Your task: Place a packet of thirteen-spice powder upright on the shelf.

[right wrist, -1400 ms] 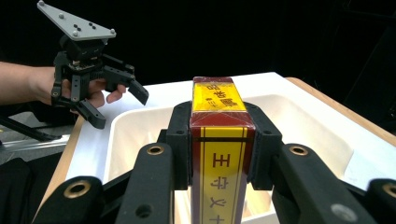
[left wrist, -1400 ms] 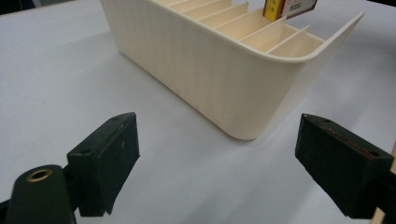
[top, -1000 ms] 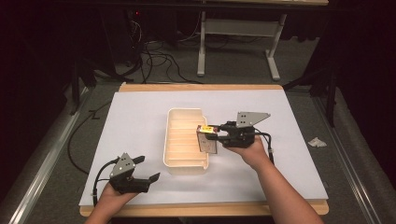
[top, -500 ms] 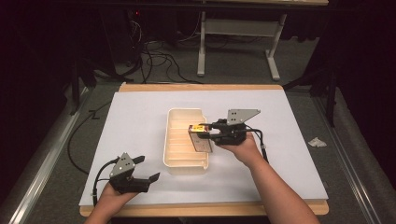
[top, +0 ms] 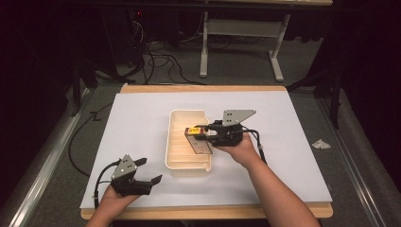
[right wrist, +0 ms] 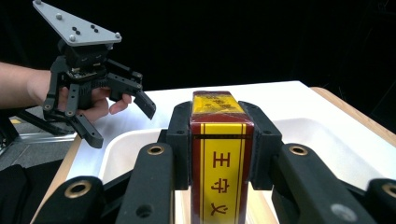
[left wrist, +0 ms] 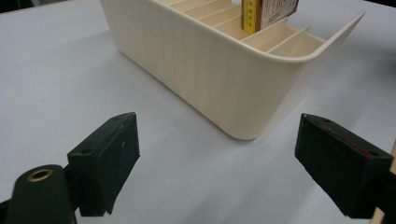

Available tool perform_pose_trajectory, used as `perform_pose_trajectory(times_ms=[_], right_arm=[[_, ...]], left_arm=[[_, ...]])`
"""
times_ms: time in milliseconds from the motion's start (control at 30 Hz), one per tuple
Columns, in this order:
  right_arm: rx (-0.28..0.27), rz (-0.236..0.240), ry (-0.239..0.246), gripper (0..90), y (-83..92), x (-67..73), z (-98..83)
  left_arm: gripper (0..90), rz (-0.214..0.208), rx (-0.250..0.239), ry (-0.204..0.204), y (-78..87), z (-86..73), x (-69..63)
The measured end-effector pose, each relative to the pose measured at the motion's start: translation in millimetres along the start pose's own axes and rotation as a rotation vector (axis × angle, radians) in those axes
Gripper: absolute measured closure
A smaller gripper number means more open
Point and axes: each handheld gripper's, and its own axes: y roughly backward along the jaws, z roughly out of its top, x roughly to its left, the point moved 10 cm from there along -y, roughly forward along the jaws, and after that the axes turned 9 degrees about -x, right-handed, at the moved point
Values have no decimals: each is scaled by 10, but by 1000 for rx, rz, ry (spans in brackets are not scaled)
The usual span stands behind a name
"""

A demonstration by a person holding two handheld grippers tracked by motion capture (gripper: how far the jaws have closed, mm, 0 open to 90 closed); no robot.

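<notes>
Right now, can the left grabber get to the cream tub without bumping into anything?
Probably yes. The left gripper is open, and only bare white table cover lies between its jaws and the near corner of the cream tub. The right gripper is busy over the tub's other side.

Cream bin [top: 189, 163], red-yellow box [right wrist: 220, 154]

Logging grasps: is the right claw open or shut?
Shut. In the right gripper view, the right claw clamps both sides of the red-and-yellow box.
</notes>
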Motion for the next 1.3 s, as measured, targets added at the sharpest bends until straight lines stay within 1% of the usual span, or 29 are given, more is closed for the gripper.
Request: perform_pose_trajectory(times_ms=[133, 433, 533, 633, 667, 733, 767, 933, 967, 1167, 1267, 1300], right_arm=[[-10, 5, -5, 687, -73, -1, -7], [-4, 15, -4, 687, -178, 17, -17], [-15, 20, 0, 688, -223, 28, -7], [-13, 20, 4, 687, -237, 31, -4], [-26, 22, 1, 687, -263, 37, 14], [-29, 29, 4, 687, -282, 42, 21], [-29, 25, 4, 687, -291, 41, 22], [-30, 27, 4, 686, -313, 47, 9], [-38, 26, 2, 685, -320, 46, 11], [-34, 19, 1, 681, -309, 47, 1], [-45, 15, -7, 677, -304, 49, -4], [-40, 15, -9, 675, -297, 52, -13]], left_arm=[[145, 0, 2, 0, 0, -2, 2], [146, -1, 4, 0, -2, -10, -2], [146, 0, 4, 0, -3, -10, -1], [147, -1, 4, 0, -2, -11, -3], [147, -1, 5, 0, -2, -12, -3], [147, -1, 6, 0, -2, -13, -3], [147, -1, 6, 0, -2, -13, -3], [147, -1, 6, 0, -2, -13, -1], [147, -1, 7, -1, -1, -15, -1], [147, -2, 10, 1, 1, -19, -7], [147, -2, 9, 1, 1, -20, -10], [147, -2, 9, 1, 1, -20, -10]])
